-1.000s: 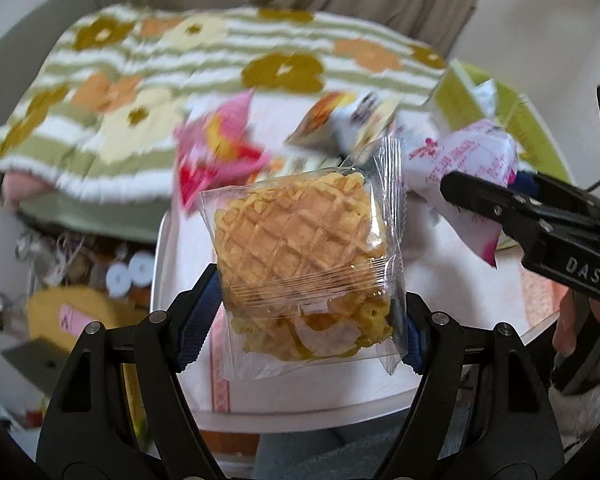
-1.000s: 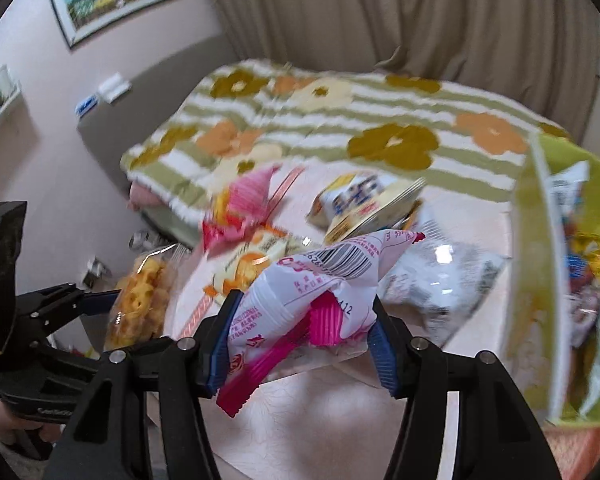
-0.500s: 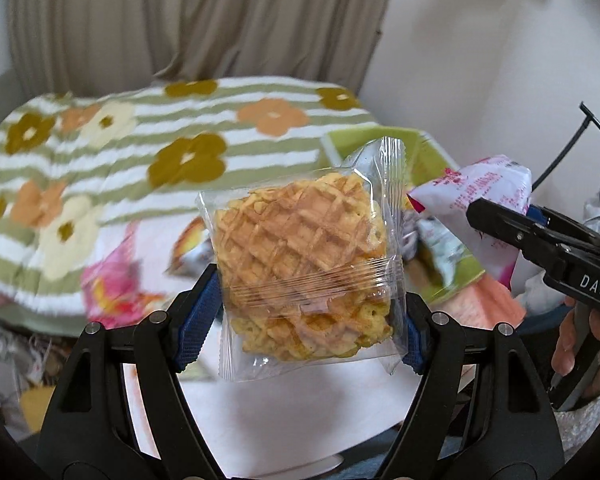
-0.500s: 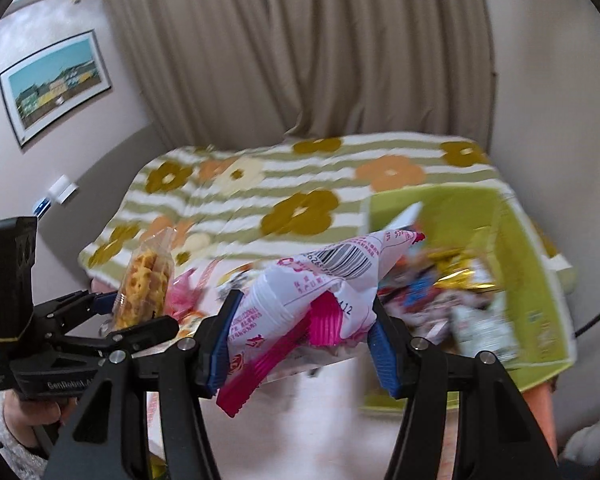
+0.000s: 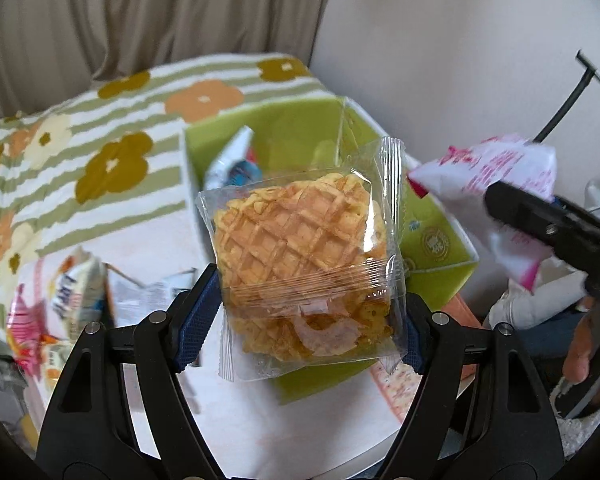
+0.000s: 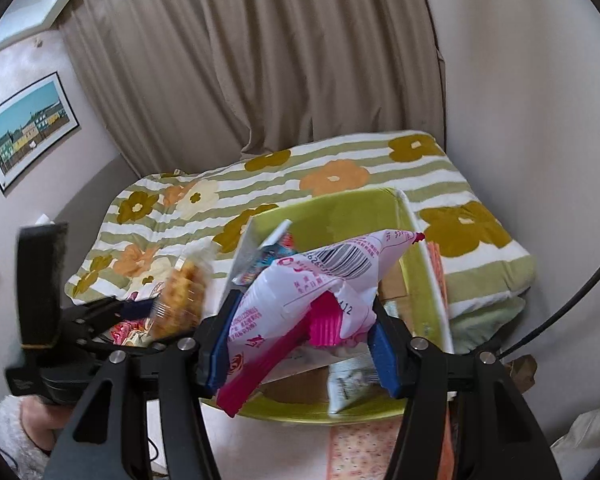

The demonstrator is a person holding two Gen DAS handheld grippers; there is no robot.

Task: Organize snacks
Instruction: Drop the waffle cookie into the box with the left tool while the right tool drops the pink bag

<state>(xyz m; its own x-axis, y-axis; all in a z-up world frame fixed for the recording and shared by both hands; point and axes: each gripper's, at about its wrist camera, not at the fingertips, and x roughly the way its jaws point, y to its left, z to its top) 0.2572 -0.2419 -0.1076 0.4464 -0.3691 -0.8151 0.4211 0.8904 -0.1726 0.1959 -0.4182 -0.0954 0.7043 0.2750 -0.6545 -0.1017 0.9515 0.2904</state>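
Floral bedspread [image 6: 340, 184] behind green box [image 6: 340, 208] (snack packets [image 5: 72, 292] on table [image 5: 260, 420])

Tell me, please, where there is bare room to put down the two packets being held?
Inside the green box, the far corner behind the white-and-blue packet looks bare. The white tabletop between the box and the left gripper is also free. The table's left side is crowded with loose packets.

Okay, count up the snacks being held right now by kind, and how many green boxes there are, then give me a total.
Clear-wrapped waffle pack: 1, in the left gripper
Pink and white foil snack packet: 1, in the right gripper
Lime green storage box: 1
Total: 3
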